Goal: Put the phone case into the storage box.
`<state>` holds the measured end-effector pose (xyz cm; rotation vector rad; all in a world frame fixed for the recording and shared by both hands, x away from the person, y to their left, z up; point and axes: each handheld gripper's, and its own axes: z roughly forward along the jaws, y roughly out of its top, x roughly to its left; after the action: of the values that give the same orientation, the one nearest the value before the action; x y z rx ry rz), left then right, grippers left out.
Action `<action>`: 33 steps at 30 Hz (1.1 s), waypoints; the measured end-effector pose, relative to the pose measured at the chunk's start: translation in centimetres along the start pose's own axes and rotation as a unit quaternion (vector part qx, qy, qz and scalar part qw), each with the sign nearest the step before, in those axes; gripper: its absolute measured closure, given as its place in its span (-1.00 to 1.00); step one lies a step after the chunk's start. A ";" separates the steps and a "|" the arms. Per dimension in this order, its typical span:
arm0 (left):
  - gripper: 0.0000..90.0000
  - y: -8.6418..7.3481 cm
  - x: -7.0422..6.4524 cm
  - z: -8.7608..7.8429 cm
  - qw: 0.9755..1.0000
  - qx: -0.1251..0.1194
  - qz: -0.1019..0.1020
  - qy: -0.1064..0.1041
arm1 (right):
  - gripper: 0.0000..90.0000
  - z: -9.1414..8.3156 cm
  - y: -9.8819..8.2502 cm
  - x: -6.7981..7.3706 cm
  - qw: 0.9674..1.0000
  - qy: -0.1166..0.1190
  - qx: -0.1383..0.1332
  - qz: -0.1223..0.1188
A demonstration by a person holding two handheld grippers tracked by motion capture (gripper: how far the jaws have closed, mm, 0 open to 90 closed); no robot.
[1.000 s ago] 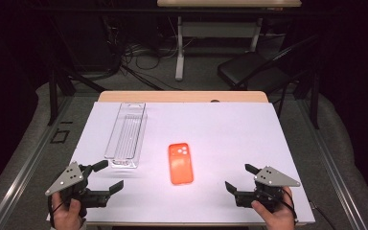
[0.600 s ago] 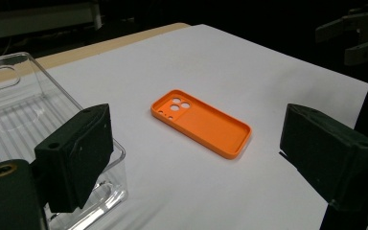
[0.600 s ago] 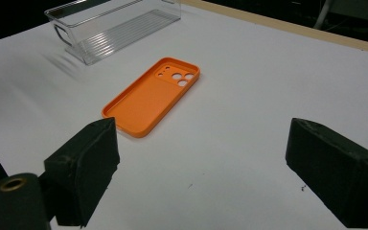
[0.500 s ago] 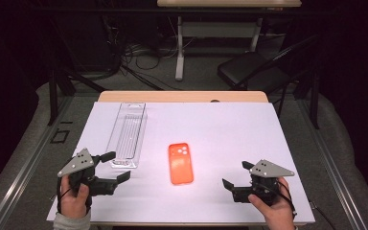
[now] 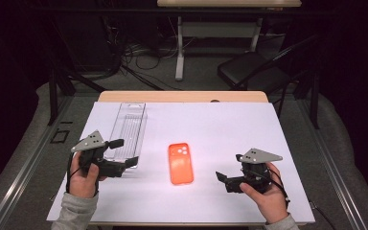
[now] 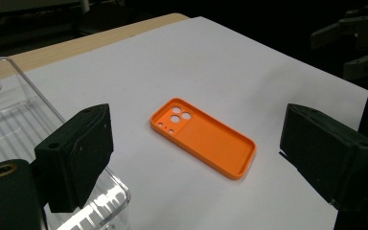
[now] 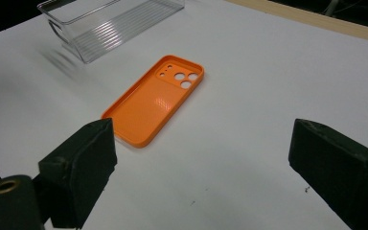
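- From above we see a person's two forearms coming in at the near edge of a table covered by a white sheet [image 5: 230, 124], each hand holding a black two-jaw gripper.
- The left hand [image 5: 84, 175] grips its tool from below, wrist low, pointing the left gripper [image 5: 124, 152] to the right, toward the middle of the sheet. Its jaws are spread wide and hold nothing; one jaw tip sits at the near end of a clear plastic tray [image 5: 128, 128].
- The right hand [image 5: 263, 194] holds the right gripper [image 5: 226, 178] pointing left, also toward the middle. Its jaws are likewise spread apart and empty.
- Between the two grippers, well apart from both, lies an orange phone case [image 5: 181, 163], flat on the sheet with its hollow inside facing up and its camera cut-outs at the far end.
- In the left gripper view the case [image 6: 202, 136] lies between the two jaws, farther off; in the right gripper view it [image 7: 154, 98] lies ahead, nearer the left jaw.
- We can read no brand, label or writing on the case, the tray or the grippers.
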<state>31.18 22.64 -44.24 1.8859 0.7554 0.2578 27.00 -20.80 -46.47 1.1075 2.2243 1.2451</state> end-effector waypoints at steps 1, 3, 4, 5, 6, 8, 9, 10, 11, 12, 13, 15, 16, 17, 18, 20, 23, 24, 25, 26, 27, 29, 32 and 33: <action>-0.75 0.0 0.0 0.0 1.000 0.000 0.000 0.000 | -0.82 0.1 0.1 0.0 1.000 0.000 0.001 -0.001; -0.75 0.3 0.2 0.3 1.000 0.002 -0.001 0.000 | -0.82 0.5 0.4 -0.2 1.000 0.001 0.003 0.001; -0.76 0.4 0.3 0.4 1.000 0.003 -0.001 -0.002 | -0.82 0.6 0.5 -0.2 1.000 0.002 0.007 0.002; -0.76 0.5 0.4 0.6 1.000 0.005 -0.002 0.000 | -0.82 0.8 0.6 -0.3 1.000 0.002 0.007 0.004; -0.76 0.5 0.5 0.7 1.000 0.003 -0.004 -0.001 | -0.82 0.8 0.6 -0.3 1.000 0.002 0.007 0.004; -0.79 0.7 0.8 1.0 1.000 0.003 -0.012 -0.005 | -0.85 1.2 0.9 -0.4 1.000 0.003 0.014 0.003; -0.81 0.7 0.8 1.0 1.000 0.003 -0.012 -0.005 | -0.85 1.2 0.9 -0.4 1.000 0.003 0.014 0.003; -0.82 0.8 1.0 1.3 1.000 0.008 -0.017 -0.005 | -0.87 1.5 1.1 -0.5 1.000 0.006 0.019 0.004; -0.83 0.8 1.0 1.3 1.000 0.008 -0.017 -0.005 | -0.87 1.5 1.1 -0.5 1.000 0.006 0.019 0.004; -0.84 0.9 1.1 1.4 1.000 0.010 -0.018 -0.004 | -0.88 1.7 1.3 -0.6 1.000 0.010 0.025 0.007; -0.84 0.9 1.2 1.4 1.000 0.011 -0.017 -0.003 | -0.90 1.7 1.3 -0.6 1.000 0.010 0.025 0.007; -0.89 1.1 1.4 1.5 1.000 0.014 -0.018 -0.002 | -0.91 2.1 1.6 -0.6 1.000 0.011 0.027 0.011; -0.89 1.1 1.5 1.6 1.000 0.016 -0.019 -0.001 | -0.91 2.1 1.6 -0.6 1.000 0.011 0.027 0.011; -0.94 1.2 1.7 1.6 1.000 0.017 -0.021 -0.001 | -0.91 2.2 1.7 -0.6 0.999 0.011 0.029 0.012; -0.96 1.3 1.8 1.7 1.000 0.018 -0.024 0.002 | -0.92 2.3 1.8 -0.6 0.999 0.011 0.033 0.010; -0.96 1.5 2.0 1.8 0.999 0.020 -0.028 0.009 | -0.94 2.6 2.1 -0.6 0.999 0.009 0.037 0.009; -0.96 1.8 2.3 1.8 0.999 0.020 -0.030 0.011 | -0.99 3.4 2.7 -0.5 0.999 0.008 0.046 0.011; -0.96 1.9 2.4 1.9 0.999 0.021 -0.031 0.013 | -1.00 3.5 2.9 -0.5 0.999 0.008 0.050 0.013; -0.96 2.0 2.5 1.9 0.999 0.019 -0.036 0.014 | -1.00 3.7 3.0 -0.6 0.999 0.009 0.052 0.014; -0.96 2.2 2.8 1.9 0.999 0.020 -0.040 0.015 | -1.00 3.9 3.1 -0.5 0.998 0.009 0.057 0.018; -0.96 2.2 2.8 1.9 0.999 0.020 -0.040 0.015 | -1.00 3.9 3.1 -0.5 0.998 0.009 0.057 0.018; -0.96 2.4 3.0 2.0 0.999 0.021 -0.044 0.021 | -1.00 4.3 3.4 -0.5 0.998 0.008 0.061 0.021; -0.96 2.7 3.3 2.1 0.998 0.018 -0.042 0.033 | -1.00 4.9 3.8 -0.3 0.998 0.011 0.066 0.021; -0.96 2.8 3.4 2.2 0.998 0.017 -0.049 0.036 | -1.00 5.0 3.9 -0.2 0.997 0.012 0.072 0.022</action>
<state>35.97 22.30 -43.26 1.8740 0.9034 0.2526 32.10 -16.98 -45.97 1.2053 2.3513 1.1356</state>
